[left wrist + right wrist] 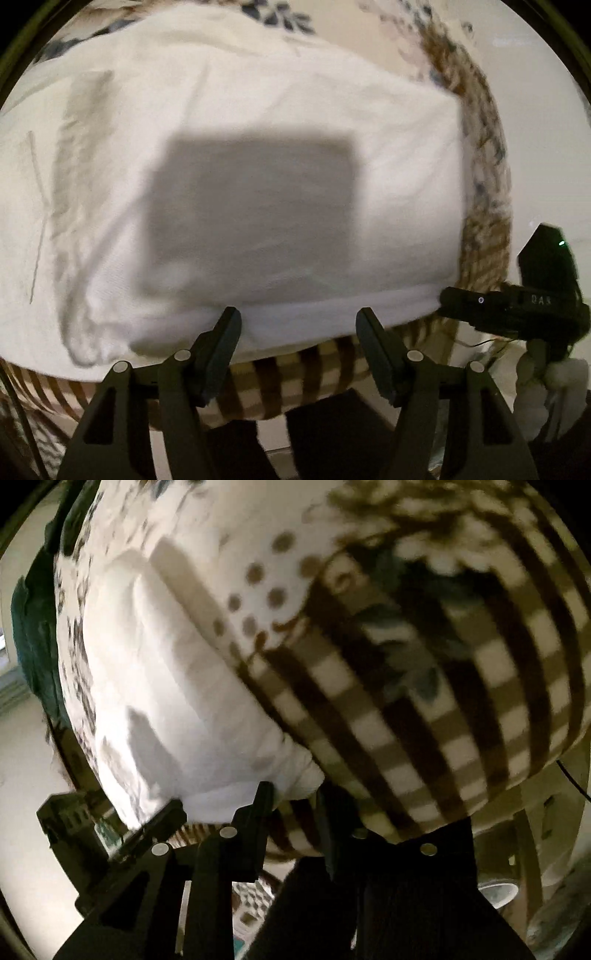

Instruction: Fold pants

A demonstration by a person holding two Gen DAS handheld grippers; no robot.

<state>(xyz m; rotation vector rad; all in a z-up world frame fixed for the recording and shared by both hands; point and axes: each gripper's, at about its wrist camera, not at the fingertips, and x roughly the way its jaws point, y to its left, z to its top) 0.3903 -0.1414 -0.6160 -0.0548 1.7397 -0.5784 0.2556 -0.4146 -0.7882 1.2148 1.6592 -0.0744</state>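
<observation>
While the white pants [258, 122] lie folded across the middle of the frame on a patterned blanket [295, 373], the left gripper [299, 328] hangs apart and empty at their lower edge; the right gripper [291, 797], jaws narrowed at the hem, shows no sure grip, so the next fold seems to need a fresh pinch

brown-checked blanket [424, 709] spread underneath, dotted and leafy patches [266, 587] toward its top. pale floor [546, 147] at the right. dark green cloth [33, 635] at far left.
</observation>
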